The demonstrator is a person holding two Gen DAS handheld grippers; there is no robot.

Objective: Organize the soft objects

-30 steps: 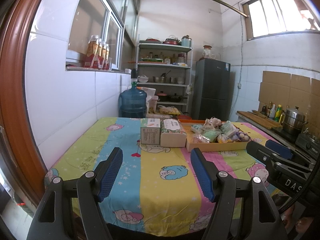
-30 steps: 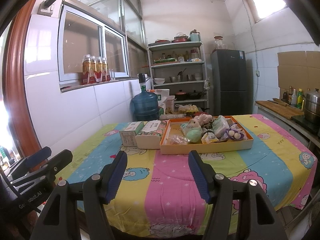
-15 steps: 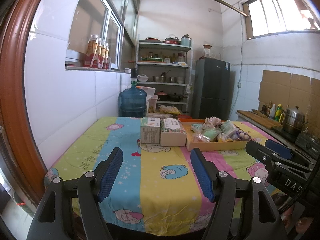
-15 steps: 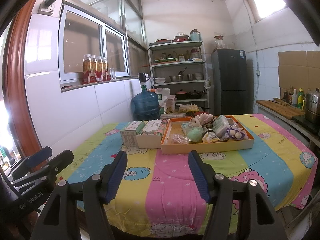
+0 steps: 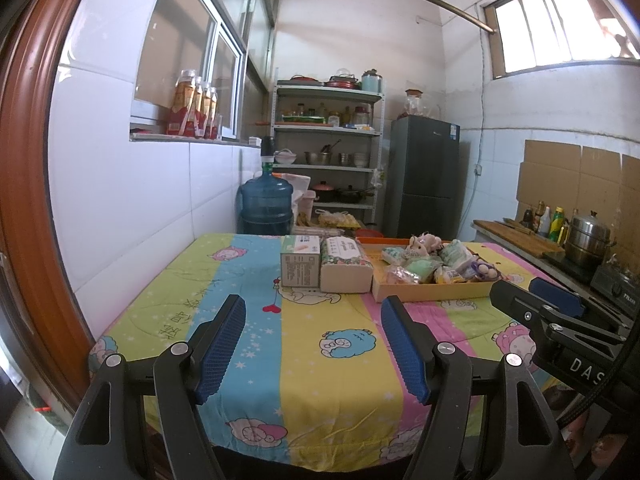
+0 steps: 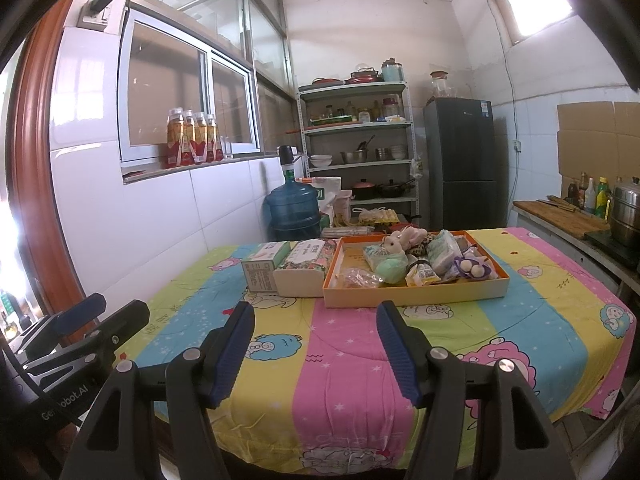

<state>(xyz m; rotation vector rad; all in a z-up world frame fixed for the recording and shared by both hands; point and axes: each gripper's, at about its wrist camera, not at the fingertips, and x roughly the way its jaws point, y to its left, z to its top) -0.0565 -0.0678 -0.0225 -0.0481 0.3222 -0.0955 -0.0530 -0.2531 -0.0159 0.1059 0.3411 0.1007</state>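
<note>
Where the striped cartoon-print cloth covers the worktop (image 6: 352, 364), we see an orange tray (image 6: 416, 294) toward its far side, filled with soft things: a small plush rabbit (image 6: 394, 245) with pale ears lying on a mint-green bundle (image 6: 394, 270), a wrapped pack of tissues (image 6: 442, 256) tilted beside it, a clear bag of something pinkish (image 6: 356, 279) in the near left corner, and a purple-edged packet holding pale round pieces (image 6: 472, 266); the smaller wrappers among them are too blurred for us to name, though one may be a snack packet. Just left of the tray and touching its wall stands a floral-topped tissue pack (image 6: 304, 270), and beside that a small printed box (image 6: 264, 270). Our right gripper (image 6: 314, 326) hovers above the near part of the cloth with its blue-padded fingers (image 6: 234, 350) spread wide and nothing between them; the tray lies straight ahead of it, well apart. Our left gripper (image 5: 312, 326) is likewise spread and empty, low over the near edge, with the box (image 5: 300, 267) and tissue pack (image 5: 345, 270) ahead and the tray (image 5: 434, 290) ahead to its right. Each gripper shows at the edge of the other's view. Behind the worktop stand a blue water jug (image 5: 265, 204), a metal shelf of pots (image 5: 330, 152) and a dark fridge (image 5: 426, 176).
</note>
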